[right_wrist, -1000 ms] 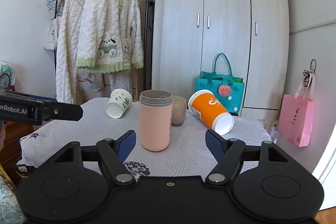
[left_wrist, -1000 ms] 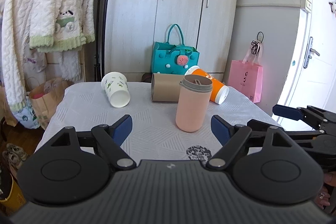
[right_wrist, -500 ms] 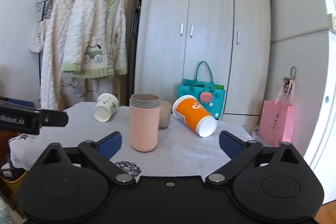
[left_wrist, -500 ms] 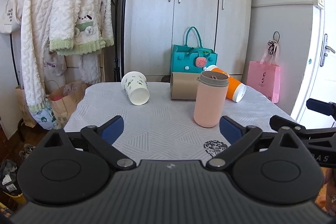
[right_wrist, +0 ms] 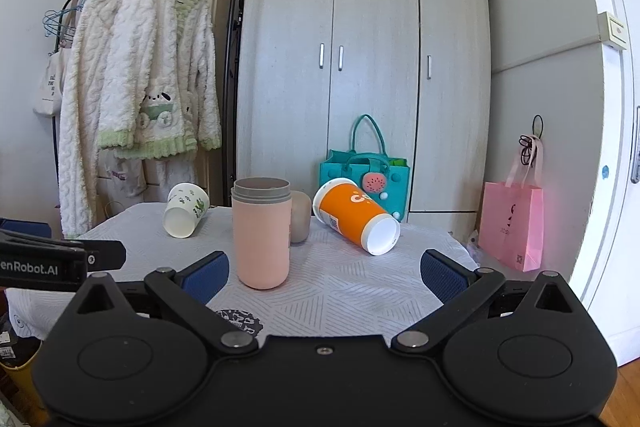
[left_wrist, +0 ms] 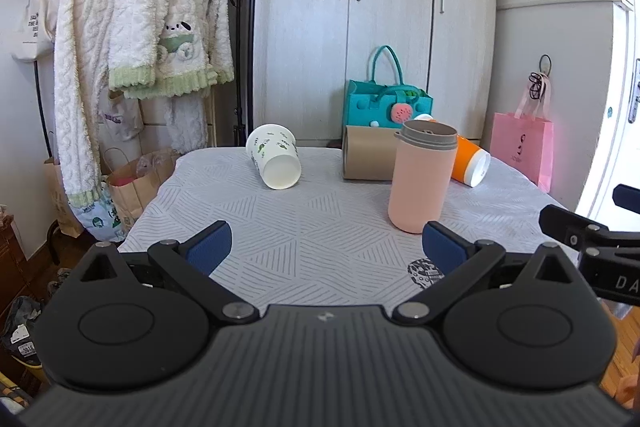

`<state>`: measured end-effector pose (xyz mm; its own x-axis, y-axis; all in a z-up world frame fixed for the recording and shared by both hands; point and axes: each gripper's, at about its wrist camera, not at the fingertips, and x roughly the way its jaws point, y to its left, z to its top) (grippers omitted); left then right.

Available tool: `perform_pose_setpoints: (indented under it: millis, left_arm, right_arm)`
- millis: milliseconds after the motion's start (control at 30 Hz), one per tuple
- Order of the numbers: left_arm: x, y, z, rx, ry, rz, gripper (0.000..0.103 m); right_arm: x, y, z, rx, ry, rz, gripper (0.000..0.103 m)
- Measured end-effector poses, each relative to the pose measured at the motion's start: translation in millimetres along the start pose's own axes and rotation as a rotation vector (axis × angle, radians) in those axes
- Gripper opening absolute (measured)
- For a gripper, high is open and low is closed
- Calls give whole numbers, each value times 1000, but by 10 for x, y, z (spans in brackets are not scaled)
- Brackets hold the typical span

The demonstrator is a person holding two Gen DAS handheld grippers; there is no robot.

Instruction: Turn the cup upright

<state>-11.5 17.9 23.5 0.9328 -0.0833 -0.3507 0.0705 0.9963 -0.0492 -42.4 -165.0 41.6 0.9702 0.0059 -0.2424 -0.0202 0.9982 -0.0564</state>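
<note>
Left wrist view: the left gripper (left_wrist: 326, 247) hangs above the near edge of the table (left_wrist: 320, 227), its blue-padded fingers (left_wrist: 208, 247) spread wide with nothing between them. The pink cup (left_wrist: 420, 179) stands upright, mouth up with a grey threaded rim, on the right half of the patterned tablecloth. Three cups lie on their sides farther back: a white cup (left_wrist: 276, 159) printed with green figures, its mouth toward the camera; a brown cup (left_wrist: 366, 159) just behind the pink one; and an orange cup (left_wrist: 470, 163), partly hidden by the pink cup, with its white mouth pointing right. Part of the right gripper (left_wrist: 592, 239) enters at the right edge.

Right wrist view: the right gripper (right_wrist: 324, 273) is likewise spread wide and holds nothing; the pink cup (right_wrist: 262, 235) stands ahead of its left finger (right_wrist: 206, 275), apart from it. The orange cup (right_wrist: 356, 215) lies tilted to the right of the pink one, the brown cup (right_wrist: 300, 223) shows behind it, and the white cup (right_wrist: 186, 209) lies at the left rear. A teal bag (right_wrist: 366, 183) and a wardrobe (right_wrist: 360, 67) stand behind the table.
</note>
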Motion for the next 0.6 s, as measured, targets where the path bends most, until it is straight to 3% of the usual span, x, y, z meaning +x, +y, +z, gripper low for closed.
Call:
perform_pose_setpoints:
  millis: [600]
  left_arm:
    - [35, -19, -60, -3, 0, 15, 103]
  right_arm:
    - [92, -49, -73, 34, 16, -85, 103]
